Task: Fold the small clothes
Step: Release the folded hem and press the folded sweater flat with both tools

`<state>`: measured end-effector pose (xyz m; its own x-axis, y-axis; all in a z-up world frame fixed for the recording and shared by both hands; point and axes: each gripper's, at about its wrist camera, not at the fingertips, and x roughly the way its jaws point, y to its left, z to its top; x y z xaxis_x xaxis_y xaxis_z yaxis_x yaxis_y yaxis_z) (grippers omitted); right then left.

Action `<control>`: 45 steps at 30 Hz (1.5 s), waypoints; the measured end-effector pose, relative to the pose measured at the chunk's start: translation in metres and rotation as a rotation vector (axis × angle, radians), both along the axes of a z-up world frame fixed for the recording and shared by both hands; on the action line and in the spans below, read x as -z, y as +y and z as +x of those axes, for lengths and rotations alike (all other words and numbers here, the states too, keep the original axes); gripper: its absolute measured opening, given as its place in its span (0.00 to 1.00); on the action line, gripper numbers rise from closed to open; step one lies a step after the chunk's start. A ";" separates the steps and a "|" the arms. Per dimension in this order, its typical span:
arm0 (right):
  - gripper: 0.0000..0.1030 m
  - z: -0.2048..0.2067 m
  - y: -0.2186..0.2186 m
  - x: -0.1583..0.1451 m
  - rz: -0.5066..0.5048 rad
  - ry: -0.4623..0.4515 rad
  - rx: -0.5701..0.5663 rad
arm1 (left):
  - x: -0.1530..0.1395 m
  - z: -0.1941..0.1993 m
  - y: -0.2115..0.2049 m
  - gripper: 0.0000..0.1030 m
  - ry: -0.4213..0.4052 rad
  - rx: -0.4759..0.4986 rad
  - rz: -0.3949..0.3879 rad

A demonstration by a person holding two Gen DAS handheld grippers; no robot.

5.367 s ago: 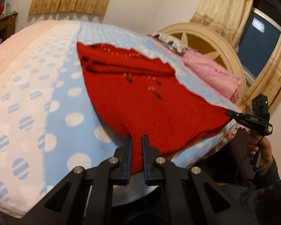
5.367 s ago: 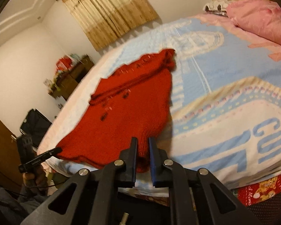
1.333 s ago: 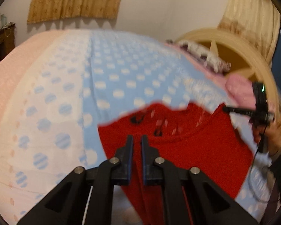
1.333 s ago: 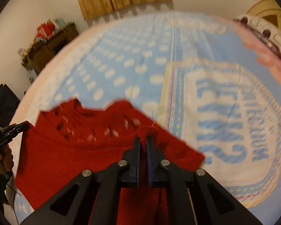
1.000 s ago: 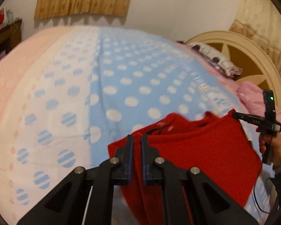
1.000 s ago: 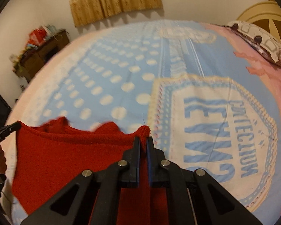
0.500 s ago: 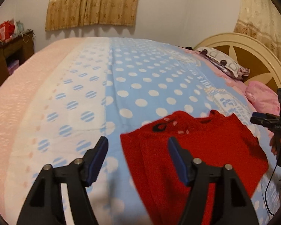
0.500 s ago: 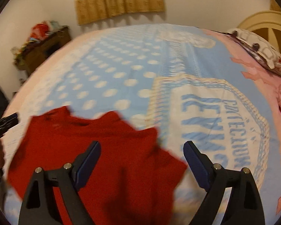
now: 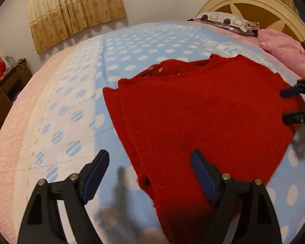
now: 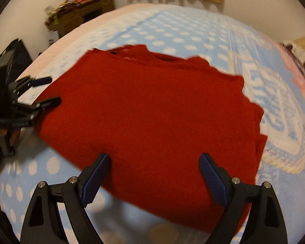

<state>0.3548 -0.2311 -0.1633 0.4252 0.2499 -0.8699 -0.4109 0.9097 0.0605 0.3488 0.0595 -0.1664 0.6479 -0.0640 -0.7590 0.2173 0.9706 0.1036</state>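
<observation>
A red knitted sweater point(image 9: 203, 118) lies folded over on the blue polka-dot bedspread point(image 9: 132, 46); it also fills the middle of the right wrist view point(image 10: 152, 111). My left gripper point(image 9: 150, 170) is open and empty, hovering over the sweater's near left edge. It shows at the left of the right wrist view point(image 10: 44, 90). My right gripper point(image 10: 154, 168) is open and empty above the sweater's near edge. It shows at the right edge of the left wrist view point(image 9: 290, 105).
A pink pillow point(image 9: 284, 55) and a patterned pillow point(image 9: 225, 19) lie by the cream headboard point(image 9: 254, 8). A wooden dresser point(image 10: 81, 14) with clutter stands beyond the bed's far side. Curtains point(image 9: 75, 10) hang on the back wall.
Both grippers carried the sweater's hem over toward its neckline, then opened and let go. The sweater now lies folded on the bed, and both grippers have drawn back.
</observation>
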 end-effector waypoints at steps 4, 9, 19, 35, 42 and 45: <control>0.91 0.012 -0.012 0.019 0.033 0.029 0.047 | 0.004 0.006 0.006 0.93 0.016 -0.033 -0.023; 0.95 0.014 -0.010 0.023 0.018 -0.004 0.082 | 0.008 0.005 0.008 0.97 0.033 -0.046 -0.057; 0.95 -0.010 0.037 -0.010 -0.002 -0.043 0.013 | 0.013 0.012 0.017 1.00 0.061 -0.069 -0.104; 0.96 0.013 0.058 -0.018 0.055 -0.077 -0.019 | -0.011 0.021 0.018 1.00 -0.038 -0.053 -0.085; 0.96 0.077 0.046 0.026 -0.019 0.008 0.099 | 0.014 0.074 0.027 1.00 0.047 -0.138 -0.064; 0.96 0.094 0.044 0.027 -0.043 -0.003 0.139 | 0.018 0.088 0.034 1.00 0.071 -0.162 -0.113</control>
